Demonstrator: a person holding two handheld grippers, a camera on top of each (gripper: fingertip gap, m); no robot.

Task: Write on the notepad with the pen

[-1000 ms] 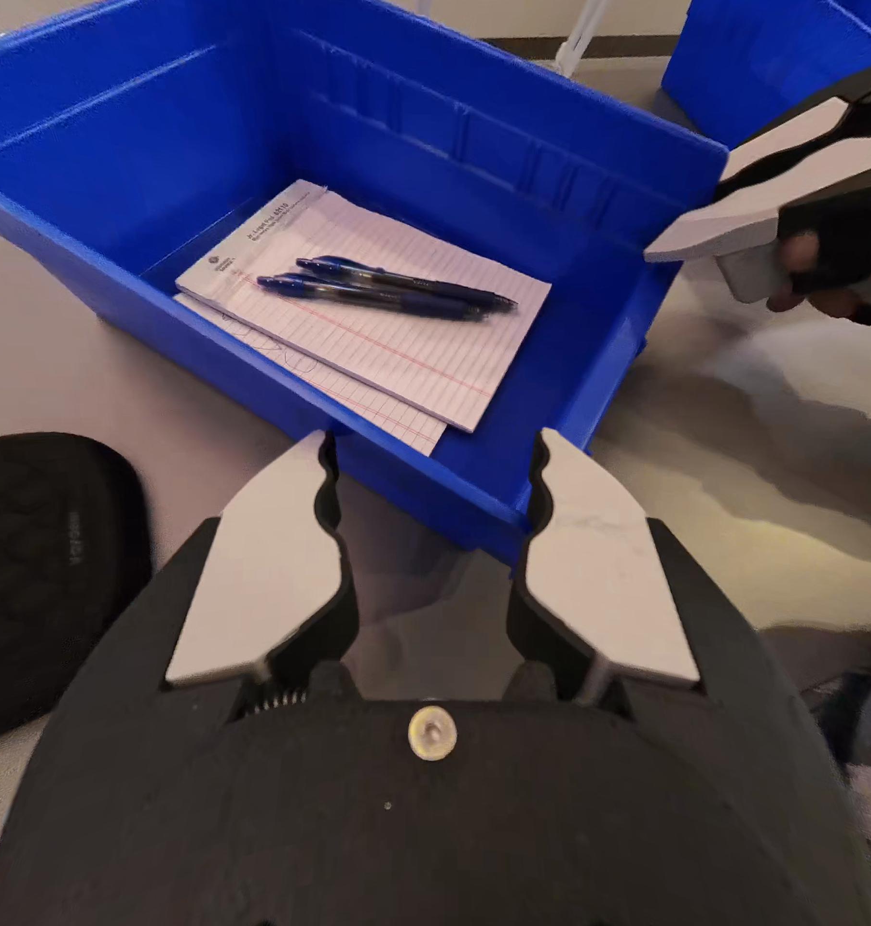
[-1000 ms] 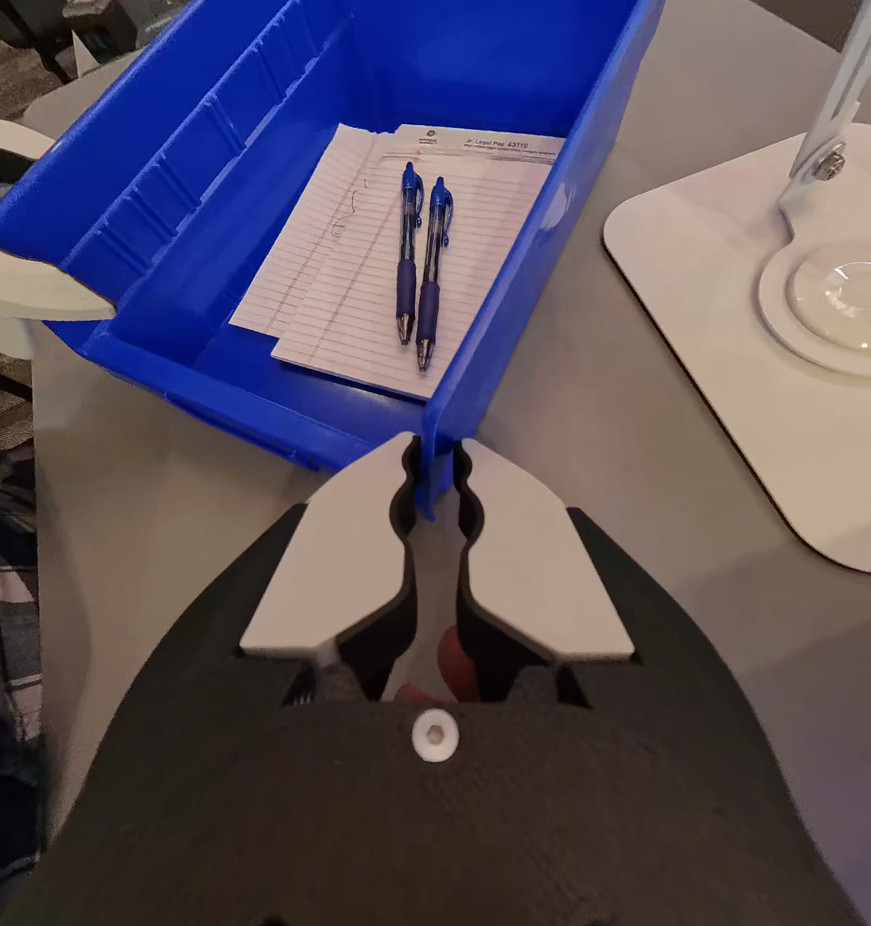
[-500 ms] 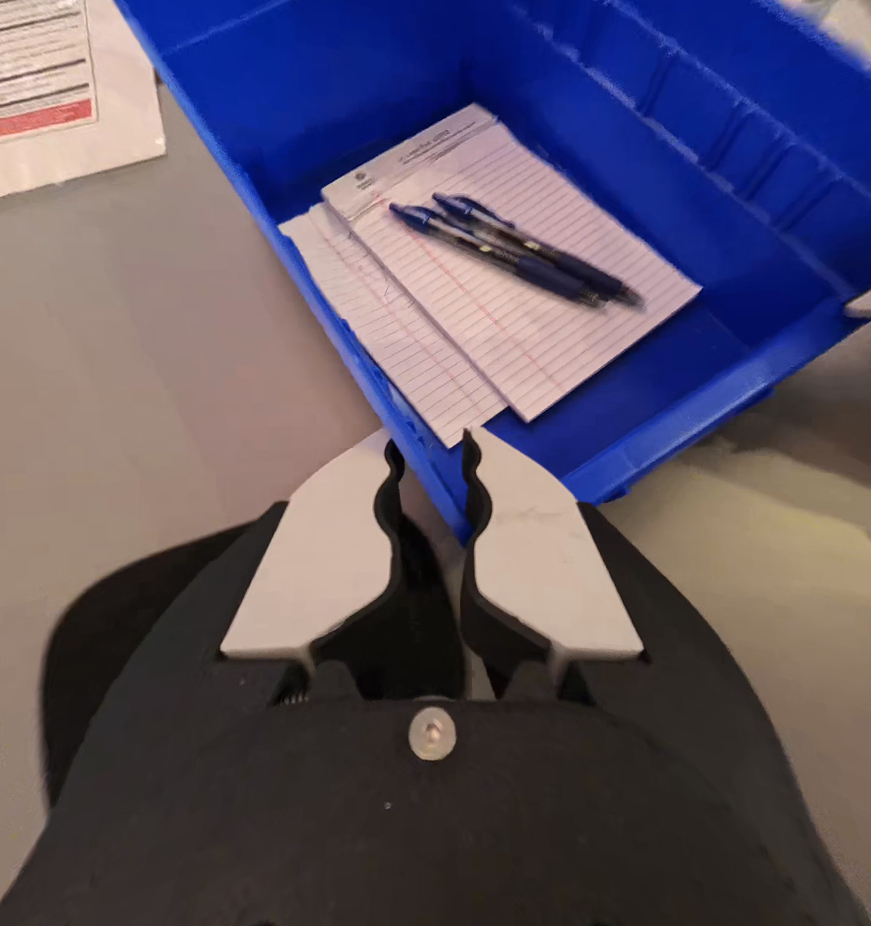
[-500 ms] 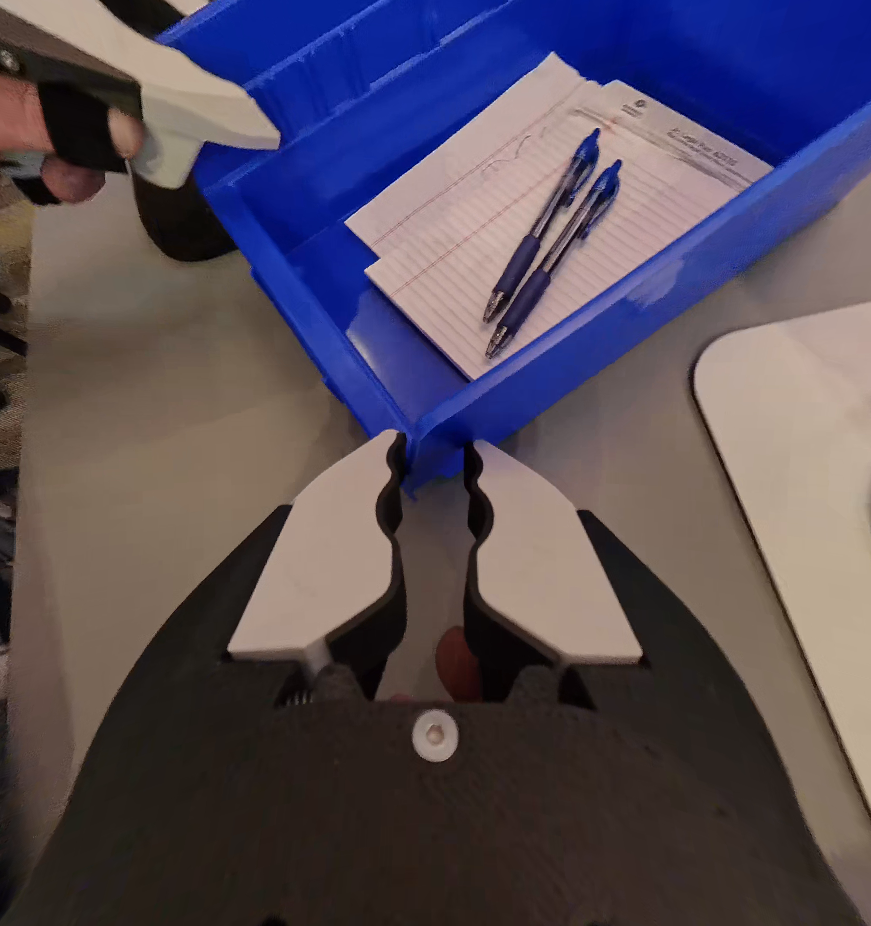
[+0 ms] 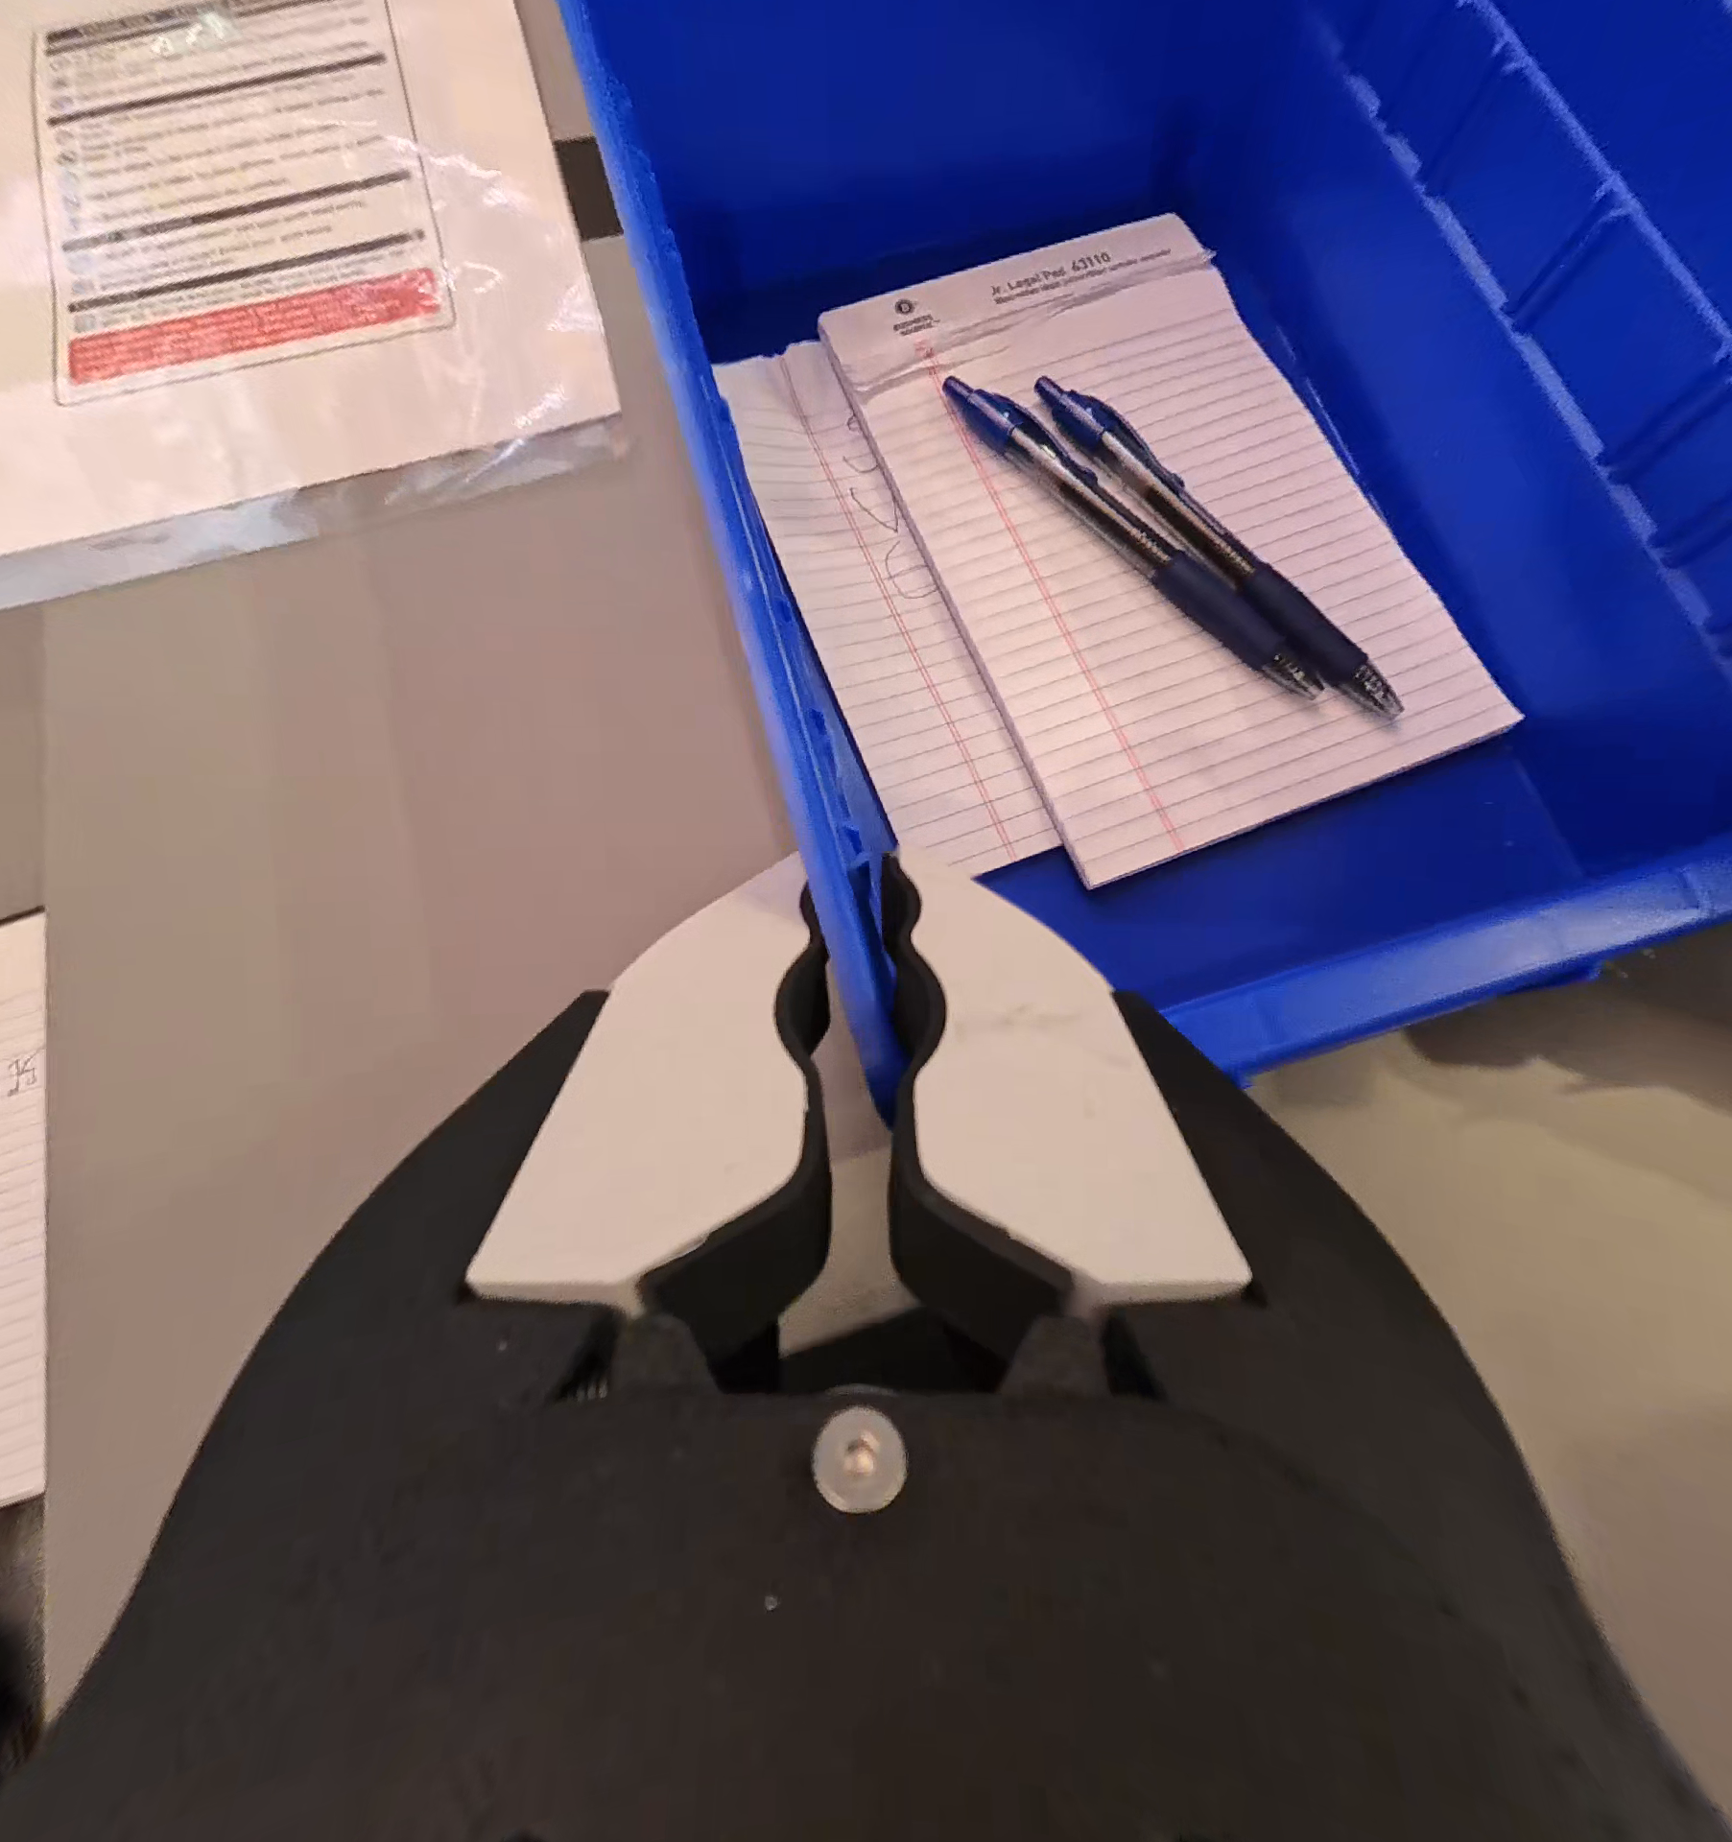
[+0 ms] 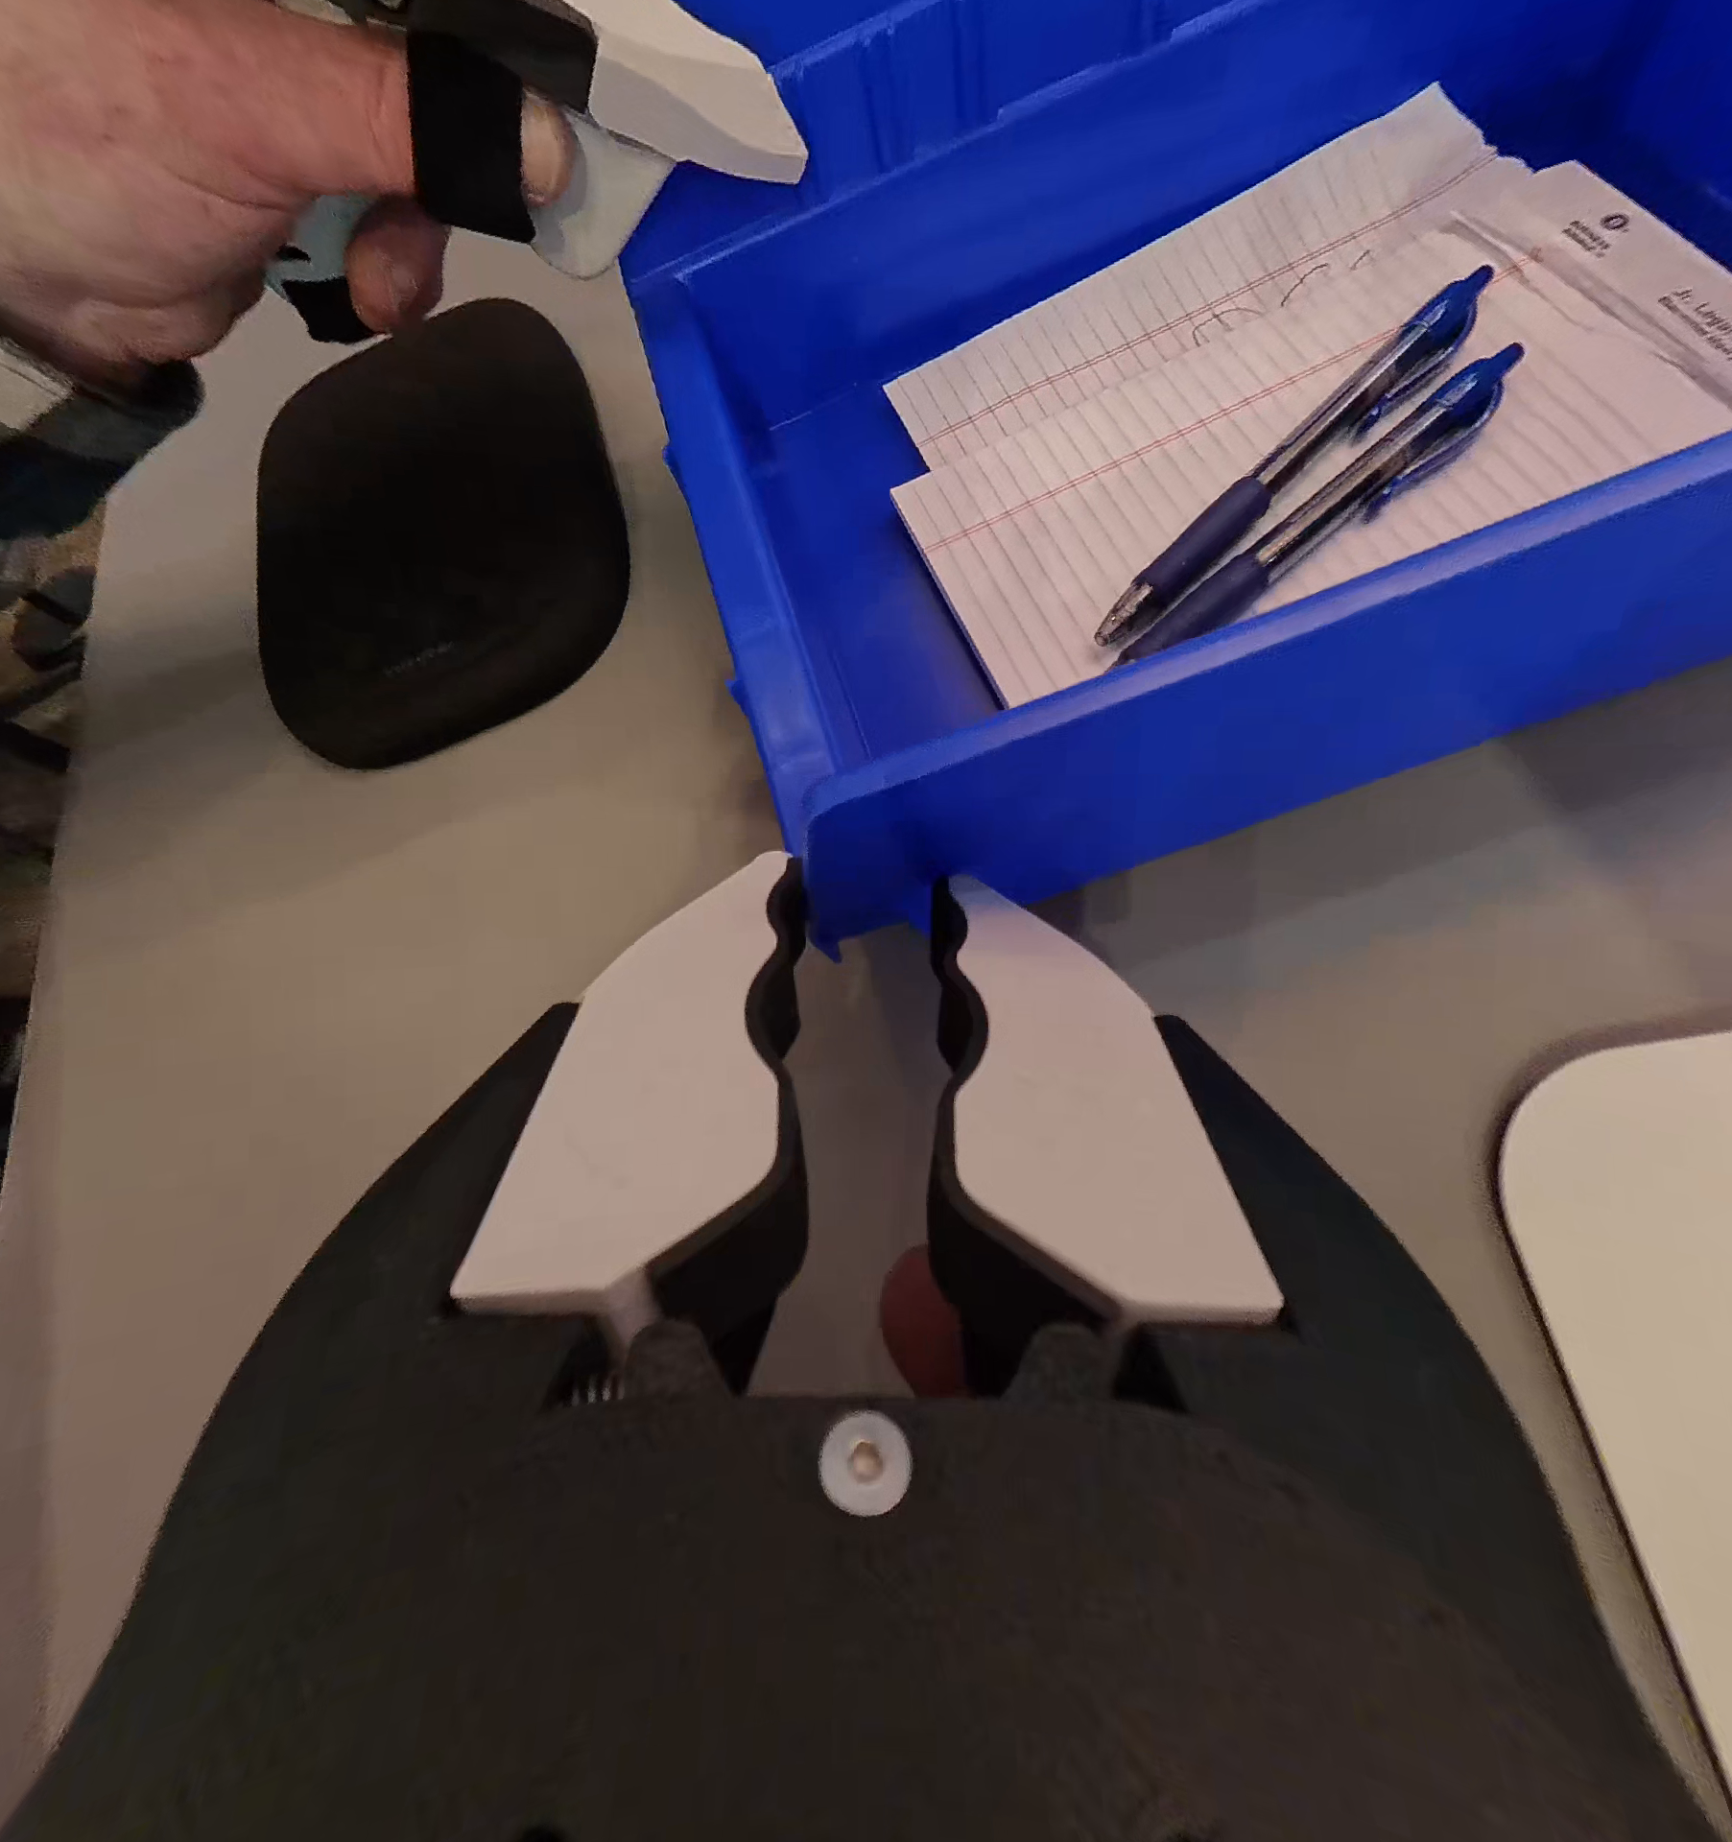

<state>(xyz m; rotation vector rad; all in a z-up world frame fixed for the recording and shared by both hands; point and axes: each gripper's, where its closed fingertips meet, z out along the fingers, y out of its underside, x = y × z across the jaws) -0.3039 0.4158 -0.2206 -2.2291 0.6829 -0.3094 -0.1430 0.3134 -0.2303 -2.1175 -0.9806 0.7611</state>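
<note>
Grey tabletop [image 5: 343,797] carrying a blue bin [image 5: 1340,957], in which the notepad [image 5: 1191,598] lies with two blue pens [image 5: 1141,528] on it. Left gripper [image 5: 852,897] is clamped on the bin's side wall; right gripper [image 6: 862,887] is parted astride a bin corner, unpressed.

The left gripper [image 5: 850,897] is clamped on the side wall of the bin [image 5: 1440,957] near a corner, one finger outside, one inside, both pads pressing. The right gripper [image 6: 862,897] straddles another corner of the bin, jaws partly apart, with a gap beside the right pad. A hand [image 6: 144,169] grips the left gripper's handle.
</note>
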